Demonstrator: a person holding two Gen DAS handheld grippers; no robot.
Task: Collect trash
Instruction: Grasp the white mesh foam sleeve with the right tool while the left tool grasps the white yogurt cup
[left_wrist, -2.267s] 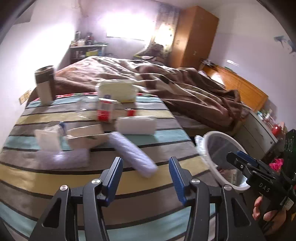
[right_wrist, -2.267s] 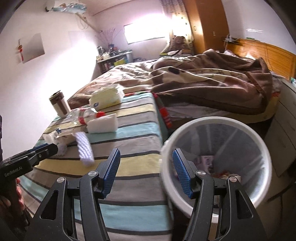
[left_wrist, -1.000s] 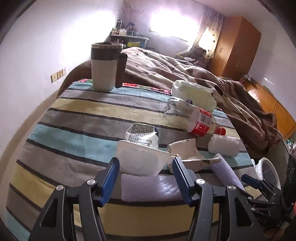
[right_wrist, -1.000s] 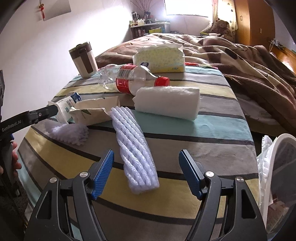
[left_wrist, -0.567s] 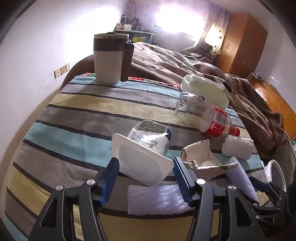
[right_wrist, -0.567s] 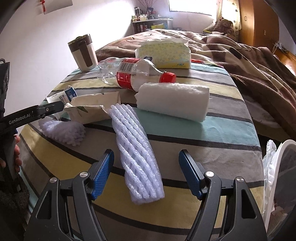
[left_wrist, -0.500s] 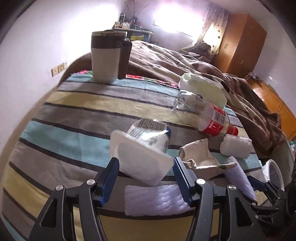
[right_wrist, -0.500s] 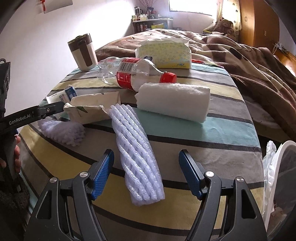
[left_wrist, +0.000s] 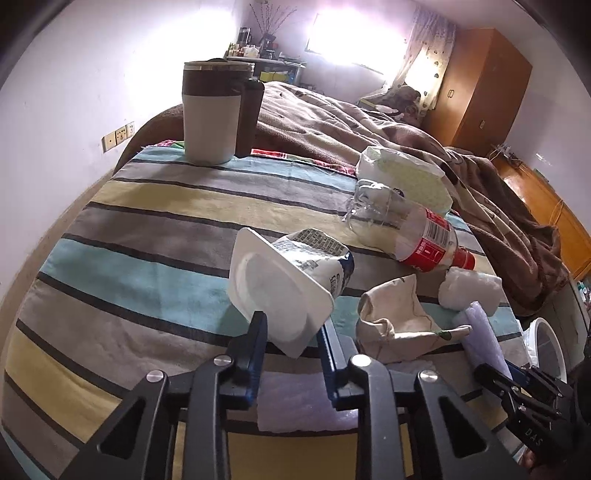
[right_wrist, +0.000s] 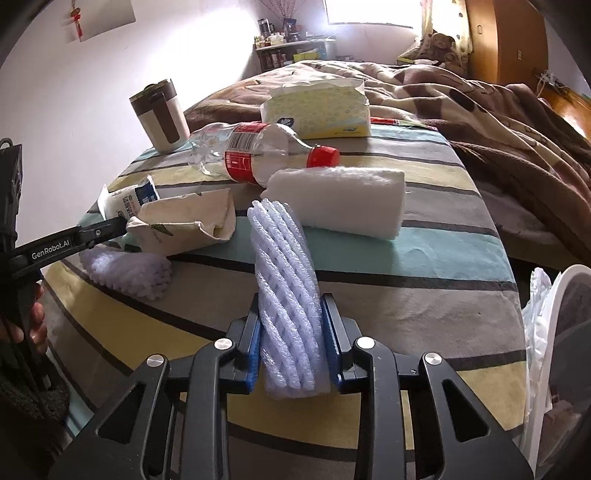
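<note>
My left gripper is shut on the rim of a white yogurt cup, tilted above the striped bedspread. My right gripper is shut on a purple foam net sleeve that rests on the striped bedspread. Other trash lies there: a crumpled beige paper bag, a clear bottle with a red cap, a second foam net and a white foam roll. The white trash bin stands at the right edge.
A brown and grey travel mug stands at the far left corner. A tissue pack lies behind the bottle. A rumpled brown blanket covers the bed beyond. A wooden wardrobe stands at the back right.
Both grippers have closed: the left on the yogurt cup, now lifted and tilted, the right on the foam net sleeve after moving up to it.
</note>
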